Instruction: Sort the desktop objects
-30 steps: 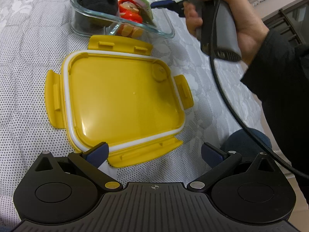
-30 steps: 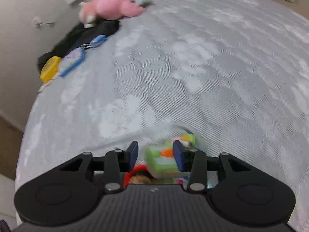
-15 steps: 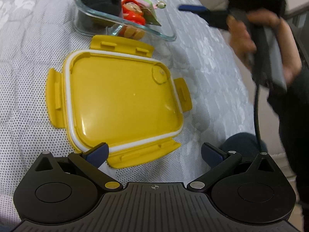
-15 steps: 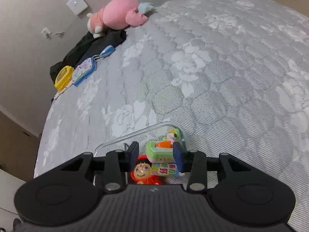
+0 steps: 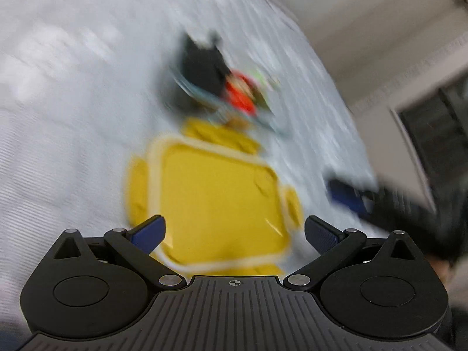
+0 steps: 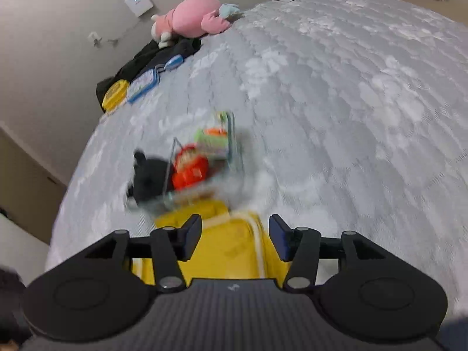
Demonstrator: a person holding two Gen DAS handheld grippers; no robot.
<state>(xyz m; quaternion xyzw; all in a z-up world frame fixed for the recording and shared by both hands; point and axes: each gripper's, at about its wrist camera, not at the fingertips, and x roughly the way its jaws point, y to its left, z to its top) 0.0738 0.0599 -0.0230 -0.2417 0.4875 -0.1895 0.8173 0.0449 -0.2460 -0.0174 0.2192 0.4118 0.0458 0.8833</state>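
A clear glass container (image 6: 234, 146) sits on the grey quilted mattress, holding a black plush toy (image 6: 149, 175), a red doll (image 6: 190, 169) and a green toy (image 6: 212, 143). The same container (image 5: 272, 120) shows blurred in the left wrist view. A yellow lid (image 5: 216, 201) with white seal and side clips lies flat just in front of it. My left gripper (image 5: 234, 234) hovers open above the lid's near edge. My right gripper (image 6: 235, 239) is above the lid (image 6: 231, 251), its jaws opening with nothing between them. It also appears at the right of the left wrist view, blurred (image 5: 345, 196).
At the mattress's far left corner lie a pink plush (image 6: 193, 17), a dark cloth (image 6: 152, 58), a blue-edged case (image 6: 143, 86) and a small yellow round object (image 6: 115, 96). The wall stands behind them. A wide stretch of mattress (image 6: 365, 102) extends to the right.
My right gripper left the green toy in the glass container, pulled back toward the yellow lid and its jaws widened. My left gripper shifted and tilted, so the lid and container sit further right and blurred.
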